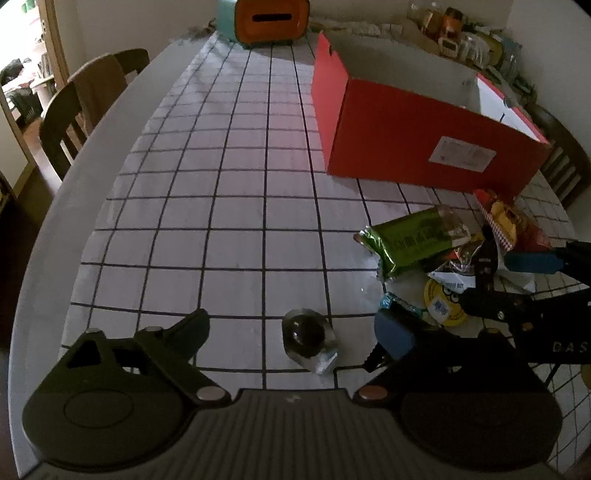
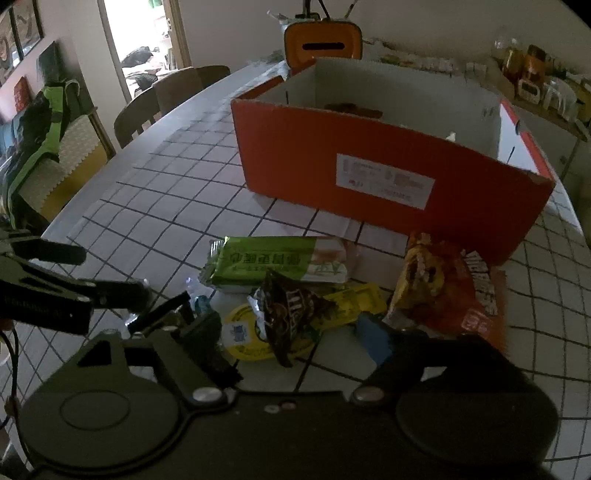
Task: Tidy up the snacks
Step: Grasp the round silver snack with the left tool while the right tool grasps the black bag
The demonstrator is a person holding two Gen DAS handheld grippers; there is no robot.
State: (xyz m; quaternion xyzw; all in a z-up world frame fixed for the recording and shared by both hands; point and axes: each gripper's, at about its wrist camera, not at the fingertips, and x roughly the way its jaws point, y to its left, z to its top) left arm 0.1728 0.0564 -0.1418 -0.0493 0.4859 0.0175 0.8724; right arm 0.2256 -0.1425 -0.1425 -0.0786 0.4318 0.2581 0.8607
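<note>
Snacks point(image 2: 295, 291) lie in a loose heap on the checked cloth point(image 1: 221, 221), in front of the orange box point(image 2: 369, 177). I read the heap as follows: a green bar point(image 2: 273, 264) nearest the box, a dark brown bag point(image 2: 291, 310) tilted across a yellow round pack point(image 2: 243, 336), a yellow sachet point(image 2: 351, 302) beside the bag, and an orange-red bag point(image 2: 454, 295) to the right, close to the box wall. None of these is inside the box. Something brown shows low against the far inner wall of the box; I cannot tell what it is.

A round dark sweet point(image 1: 306, 334) in clear wrap lies apart from the heap, alone on the cloth.

My left gripper point(image 1: 295, 332) points down at the cloth with its jaws spread wide. The sweet sits between the fingers, and neither pad touches it. The jaws are released.

My right gripper point(image 2: 291, 332) points down over the heap. Its jaws stand partly apart, with the brown bag and the yellow pack between them. The blue pad point(image 2: 373, 339) is just beside the bag; I see no firm contact, so I log this gripper as not yet grasping.

In the left wrist view, the right gripper's fingers reach into the heap from the right edge.

An orange-fronted tissue holder point(image 1: 271, 18) stands at the far end of the table point(image 1: 55, 221). Chairs point(image 1: 85, 107) stand along the left side.
</note>
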